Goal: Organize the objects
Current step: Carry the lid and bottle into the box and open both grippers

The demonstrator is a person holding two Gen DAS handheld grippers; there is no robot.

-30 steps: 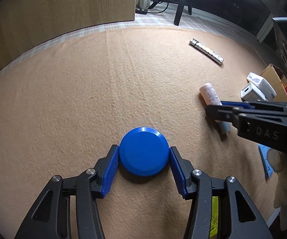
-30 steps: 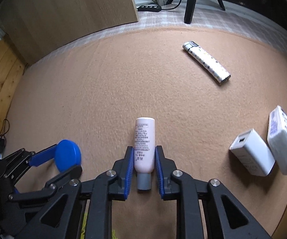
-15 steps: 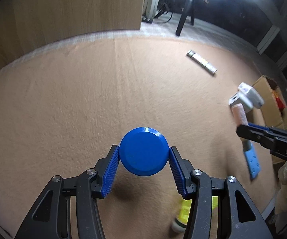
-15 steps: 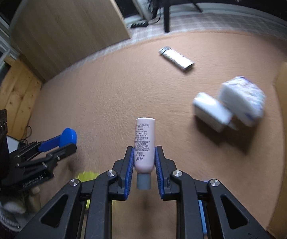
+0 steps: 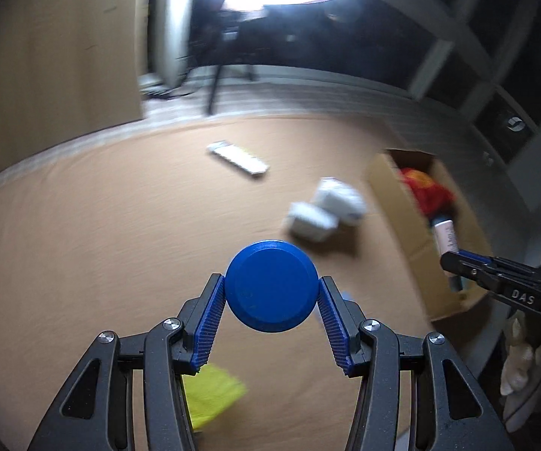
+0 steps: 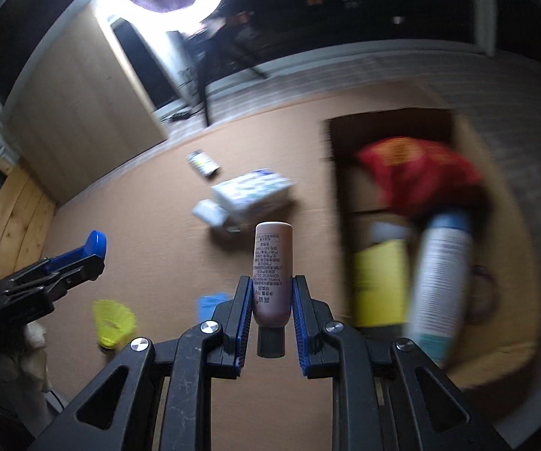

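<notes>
A round blue lid (image 5: 271,286), flat face toward the camera, sits clamped by its rim between ribbed blue pads, lifted clear of the tan mat (image 5: 101,225). A pale pink tube (image 6: 272,274) with printed text, dark cap nearest the camera, is pinched at its lower body, pointing toward 12 o'clock. At 3 o'clock of the tube, an open cardboard box (image 6: 503,323) holds a red bag (image 6: 420,173), a yellow packet (image 6: 381,282) and a white spray can (image 6: 439,293) lying lengthwise.
</notes>
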